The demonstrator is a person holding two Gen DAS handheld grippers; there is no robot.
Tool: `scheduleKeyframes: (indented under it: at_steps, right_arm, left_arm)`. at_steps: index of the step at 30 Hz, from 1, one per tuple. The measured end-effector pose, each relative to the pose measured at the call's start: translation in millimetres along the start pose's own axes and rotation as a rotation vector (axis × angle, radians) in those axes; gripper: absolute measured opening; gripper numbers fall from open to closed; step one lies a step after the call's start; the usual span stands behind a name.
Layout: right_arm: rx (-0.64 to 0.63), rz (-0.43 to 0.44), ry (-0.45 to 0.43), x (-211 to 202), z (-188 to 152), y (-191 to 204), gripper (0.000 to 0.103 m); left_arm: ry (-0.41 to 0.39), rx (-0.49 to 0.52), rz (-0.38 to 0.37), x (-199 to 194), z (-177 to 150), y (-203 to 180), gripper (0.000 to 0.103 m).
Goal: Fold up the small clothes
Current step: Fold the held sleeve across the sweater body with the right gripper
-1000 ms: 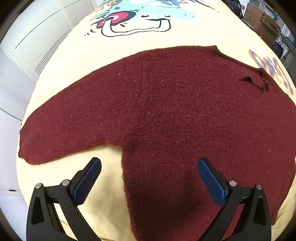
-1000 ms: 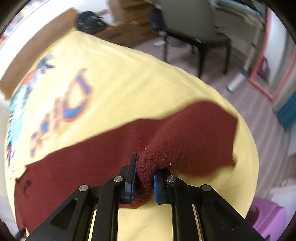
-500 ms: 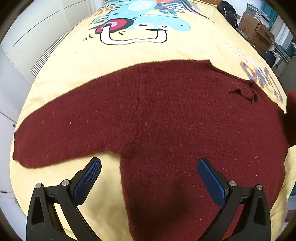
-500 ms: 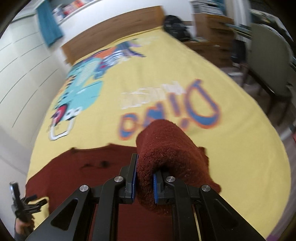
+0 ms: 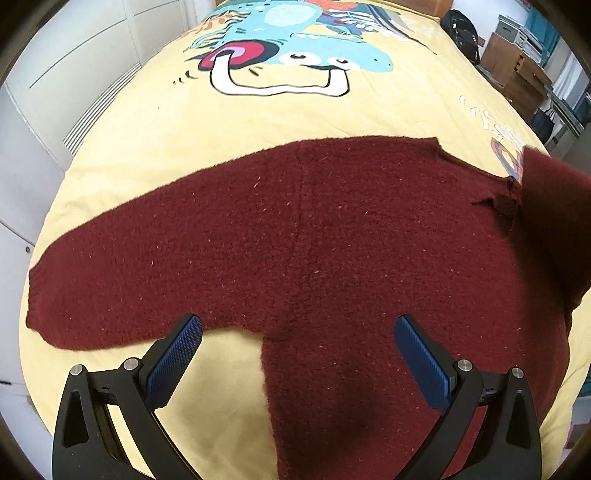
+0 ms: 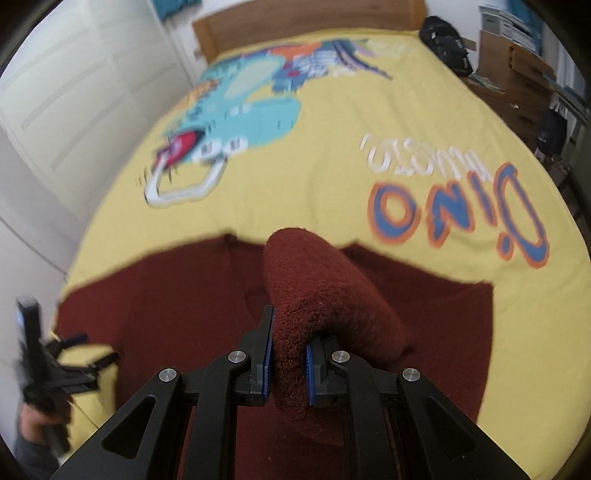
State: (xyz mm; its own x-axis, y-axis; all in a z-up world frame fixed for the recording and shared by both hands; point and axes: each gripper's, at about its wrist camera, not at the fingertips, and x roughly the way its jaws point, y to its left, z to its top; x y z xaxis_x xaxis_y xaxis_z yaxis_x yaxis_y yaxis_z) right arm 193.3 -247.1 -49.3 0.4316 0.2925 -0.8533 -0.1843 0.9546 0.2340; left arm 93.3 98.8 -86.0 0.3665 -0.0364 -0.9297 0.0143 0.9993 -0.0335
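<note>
A dark red knit sweater [image 5: 314, 236] lies flat on a yellow bedspread [image 5: 295, 118], its left sleeve [image 5: 110, 273] stretched out to the left. My left gripper [image 5: 297, 354] is open and empty, hovering over the sweater's left armpit and side. My right gripper [image 6: 289, 360] is shut on the right sleeve [image 6: 314, 288] and holds it lifted, draped in an arch over the sweater's body [image 6: 184, 306]. The lifted sleeve shows at the right edge of the left wrist view [image 5: 550, 206]. The left gripper also shows at the left edge of the right wrist view [image 6: 55, 365].
The bedspread carries a blue dinosaur print [image 6: 240, 110] and "Dino" lettering [image 6: 461, 214]. White cupboard doors [image 5: 74, 55] stand along the left. A wooden headboard [image 6: 295, 22], a black bag [image 6: 447, 48] and wooden drawers [image 5: 517, 70] lie beyond the bed.
My right gripper has carried the right sleeve up and leftward over the sweater's body. My left gripper has stayed open, with its view shifted slightly over the sweater.
</note>
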Motion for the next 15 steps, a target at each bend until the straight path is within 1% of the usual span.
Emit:
scheduleKeyframes:
  at_steps: [3,7,11,14,15]
  right_arm:
    - [-0.018,0.0,0.072,29.2,-17.6,9.0,0.014]
    - [-0.02,0.004,0.138,55.4,-38.8,13.5,0.015]
    - [-0.018,0.031,0.197,77.1,-57.1,18.1,0.017]
    - [-0.035,0.009,0.234,92.0,-66.8,21.6,0.018]
    - [-0.043,0.002,0.241,94.4,-67.4,22.8,0.02]
  left_arm:
    - [0.017,-0.007,-0.008,4.2,-1.3,2.2,0.102]
    - [0.03,0.003,-0.011,7.8,-2.5,-0.3,0.102]
    - [0.039,0.013,-0.008,10.5,-2.3,-4.0,0.102]
    - [0.044,0.016,-0.012,11.3,-3.6,-5.2,0.102]
    - [0.045,0.019,-0.01,11.5,-4.0,-5.6,0.102]
